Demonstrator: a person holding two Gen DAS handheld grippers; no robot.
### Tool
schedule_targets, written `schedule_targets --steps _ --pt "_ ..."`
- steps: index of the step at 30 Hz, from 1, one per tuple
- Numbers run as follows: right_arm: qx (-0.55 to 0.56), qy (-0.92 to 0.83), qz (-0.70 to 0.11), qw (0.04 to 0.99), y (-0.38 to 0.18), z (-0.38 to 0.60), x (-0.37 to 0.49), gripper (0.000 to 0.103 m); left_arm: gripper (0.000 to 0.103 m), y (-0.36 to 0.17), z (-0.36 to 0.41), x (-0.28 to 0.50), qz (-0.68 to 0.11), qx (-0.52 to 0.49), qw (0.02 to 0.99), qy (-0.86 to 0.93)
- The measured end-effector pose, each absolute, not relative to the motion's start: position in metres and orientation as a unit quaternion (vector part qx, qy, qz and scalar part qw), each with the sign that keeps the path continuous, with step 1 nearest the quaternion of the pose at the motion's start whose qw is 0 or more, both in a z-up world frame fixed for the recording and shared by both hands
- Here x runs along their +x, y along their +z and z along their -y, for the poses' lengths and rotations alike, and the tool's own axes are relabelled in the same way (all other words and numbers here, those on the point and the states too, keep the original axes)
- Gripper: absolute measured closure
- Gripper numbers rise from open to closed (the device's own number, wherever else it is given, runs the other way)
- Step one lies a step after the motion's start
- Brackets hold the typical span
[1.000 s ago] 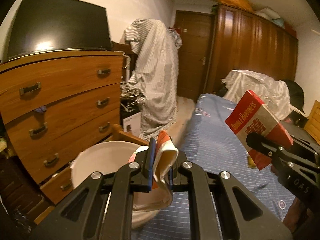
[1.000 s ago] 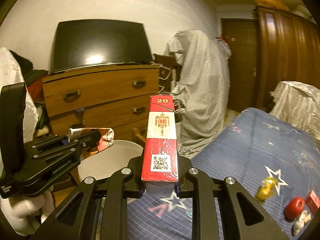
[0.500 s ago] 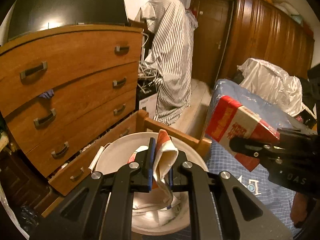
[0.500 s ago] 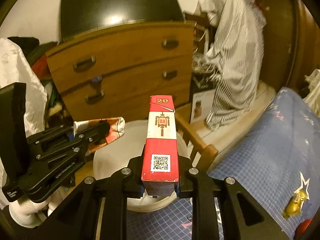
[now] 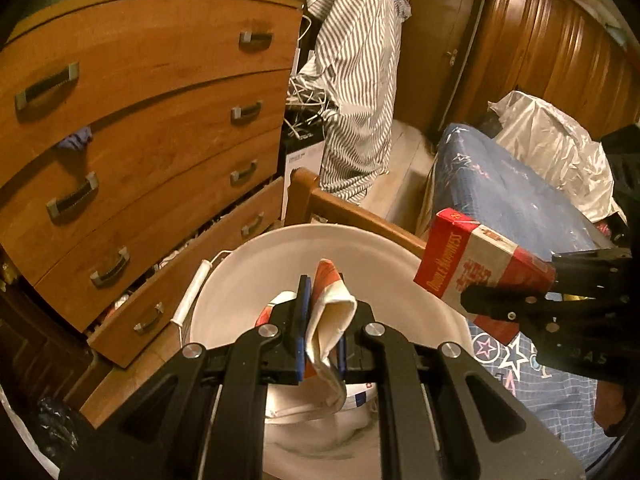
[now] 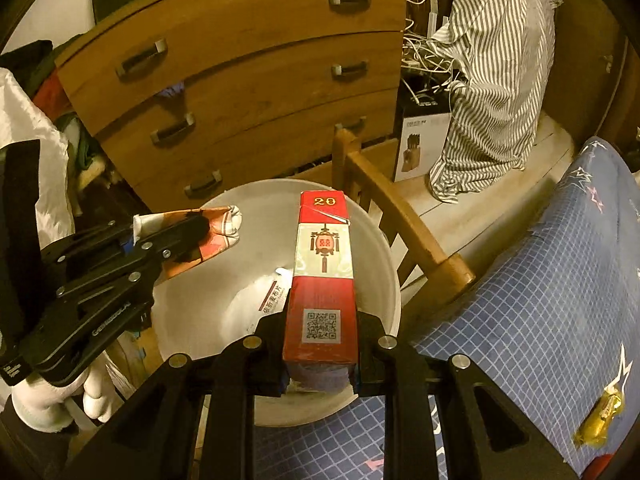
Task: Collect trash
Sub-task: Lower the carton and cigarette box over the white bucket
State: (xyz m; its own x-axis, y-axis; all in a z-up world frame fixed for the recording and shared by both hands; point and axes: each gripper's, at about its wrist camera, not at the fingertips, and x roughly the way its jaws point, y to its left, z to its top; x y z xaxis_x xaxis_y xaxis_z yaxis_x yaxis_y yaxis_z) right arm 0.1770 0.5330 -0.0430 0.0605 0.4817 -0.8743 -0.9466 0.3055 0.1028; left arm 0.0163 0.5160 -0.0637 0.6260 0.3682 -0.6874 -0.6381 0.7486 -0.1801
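Claws first. Left claw (image 5: pixel 320 344) is clamped on a crumpled white-and-orange wrapper (image 5: pixel 330 320); the wrapper sticks up between the blue pads and hangs over the mouth of the round white plastic bucket (image 5: pixel 248 280). In the right wrist view the same left claw (image 6: pixel 188 236) enters from the left, wrapper (image 6: pixel 216 228) protruding over the bucket rim (image 6: pixel 390 280).

Right claw (image 6: pixel 320 364) is closed on a long red-and-white cardboard carton (image 6: pixel 324 276), gripped at its lower end, QR code facing the camera, "20" printed at the far end. The carton points forward over the bucket's opening. In the left wrist view the right claw (image 5: pixel 520 296) comes in from the right with the carton (image 5: pixel 480 264) tilted, its free end above the bucket's right rim.

Inside the bucket: white paper litter with printed text (image 6: pixel 276 296).

Surroundings: bucket stands beside the wooden bed frame (image 6: pixel 404 224) and the blue star-patterned bedsheet (image 6: pixel 520 300). Behind it, a wooden chest of drawers (image 5: pixel 140 120), lowest drawer partly open. A striped cloth (image 5: pixel 360 80) hangs further back. A yellow wrapped item (image 6: pixel 600 416) lies on the sheet, well apart from the bucket.
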Motion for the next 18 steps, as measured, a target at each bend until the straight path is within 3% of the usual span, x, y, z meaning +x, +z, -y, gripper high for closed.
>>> schedule_targets --steps 18 --pt "-0.269 0.53 -0.433 0.677 -0.046 -0.5279 0.1814 0.081 0.094 -0.0676 -0.5239 0.0189 -0.324 -0.213 0.876 0.288"
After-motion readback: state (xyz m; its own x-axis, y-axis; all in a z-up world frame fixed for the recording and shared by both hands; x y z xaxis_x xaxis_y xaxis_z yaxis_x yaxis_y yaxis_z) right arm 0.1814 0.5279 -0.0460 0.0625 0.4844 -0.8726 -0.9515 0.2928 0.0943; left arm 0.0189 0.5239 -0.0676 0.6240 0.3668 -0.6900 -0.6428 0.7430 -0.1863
